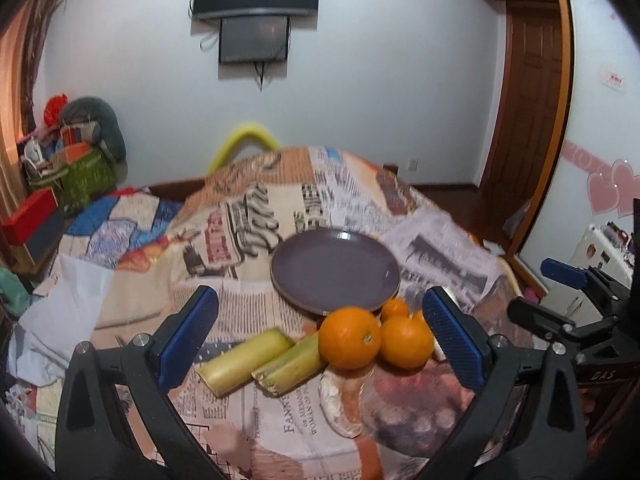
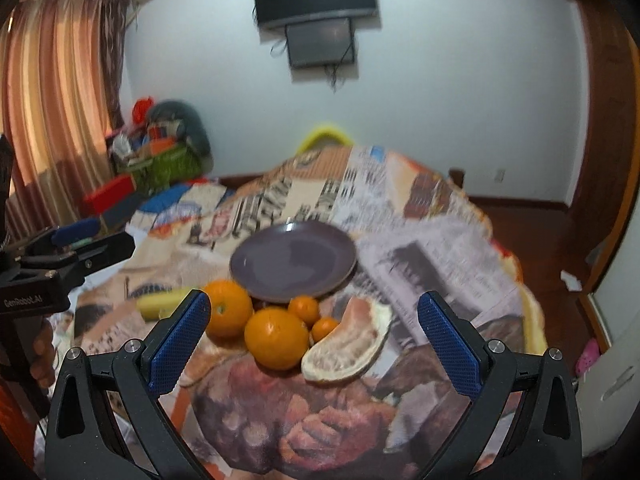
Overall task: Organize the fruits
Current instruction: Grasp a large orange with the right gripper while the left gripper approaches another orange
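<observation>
A grey-purple plate (image 1: 335,268) lies on a newspaper-print cloth; it also shows in the right wrist view (image 2: 293,259). In front of it sit two big oranges (image 1: 350,338) (image 1: 406,340), small tangerines (image 1: 394,308), two pale green cane pieces (image 1: 244,360) (image 1: 292,364) and a pomelo wedge (image 1: 340,400). In the right wrist view the oranges (image 2: 276,338) (image 2: 227,314), tangerines (image 2: 304,309) and the wedge (image 2: 348,346) lie between my fingers. My left gripper (image 1: 320,328) is open above the fruit. My right gripper (image 2: 314,332) is open and empty.
The cloth (image 1: 248,216) covers a round table. A green basket of clutter (image 1: 76,168) and a red box (image 1: 30,216) stand at the left. A yellow chair back (image 1: 244,140) rises behind the table. A wooden door (image 1: 528,92) is at the right.
</observation>
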Motion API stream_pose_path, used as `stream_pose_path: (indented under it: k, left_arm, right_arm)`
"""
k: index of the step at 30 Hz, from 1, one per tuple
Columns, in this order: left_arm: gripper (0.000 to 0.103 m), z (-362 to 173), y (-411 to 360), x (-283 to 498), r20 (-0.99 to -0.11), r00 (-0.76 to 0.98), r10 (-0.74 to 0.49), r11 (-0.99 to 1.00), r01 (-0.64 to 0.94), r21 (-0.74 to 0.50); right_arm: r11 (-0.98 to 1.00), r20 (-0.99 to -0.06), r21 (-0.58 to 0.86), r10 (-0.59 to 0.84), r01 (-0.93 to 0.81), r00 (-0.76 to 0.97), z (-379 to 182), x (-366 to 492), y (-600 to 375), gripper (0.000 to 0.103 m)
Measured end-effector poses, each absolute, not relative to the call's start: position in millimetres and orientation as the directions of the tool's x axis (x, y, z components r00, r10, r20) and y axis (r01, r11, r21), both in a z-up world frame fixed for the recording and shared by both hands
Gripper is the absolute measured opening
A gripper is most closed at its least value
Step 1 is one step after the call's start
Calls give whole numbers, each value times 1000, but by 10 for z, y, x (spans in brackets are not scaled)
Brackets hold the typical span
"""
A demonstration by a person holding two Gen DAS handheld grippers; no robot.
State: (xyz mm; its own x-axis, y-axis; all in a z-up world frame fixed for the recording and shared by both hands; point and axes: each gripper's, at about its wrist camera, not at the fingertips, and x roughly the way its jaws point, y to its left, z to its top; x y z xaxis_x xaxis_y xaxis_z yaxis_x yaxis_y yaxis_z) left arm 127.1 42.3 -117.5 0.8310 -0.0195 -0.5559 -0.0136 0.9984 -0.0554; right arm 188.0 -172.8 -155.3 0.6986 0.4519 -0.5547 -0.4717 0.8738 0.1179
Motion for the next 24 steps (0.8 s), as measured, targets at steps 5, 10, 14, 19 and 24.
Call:
stream_pose_path:
  k: [5, 10, 14, 19, 24]
  left_arm:
    - [103, -1423, 496, 1453, -615, 788, -26, 998, -17, -64]
    - [103, -1591, 561, 1547, -650, 759, -39, 997, -17, -80]
    - [95, -1733, 607, 1633, -679, 732, -54, 995, -15, -96]
    - [88, -1902, 632, 1717, -715, 693, -90, 992, -4, -129]
    - [88, -1985, 638, 1764, -731, 674, -106, 990, 1, -143]
  right_arm:
    - [852, -640, 138, 465, -505, 611, -1834, 2062, -1559, 103]
    - [824, -700, 167, 486, -542, 523, -2032, 2211, -1423, 102]
    - [816, -724, 181, 489, -549, 487, -2149, 2290, -1348, 91]
    - [788, -745, 221, 517, -574, 422, -2262, 2336, -1286, 86]
    - [772, -745, 169, 507, -613, 433, -2290, 2332, -1220, 84]
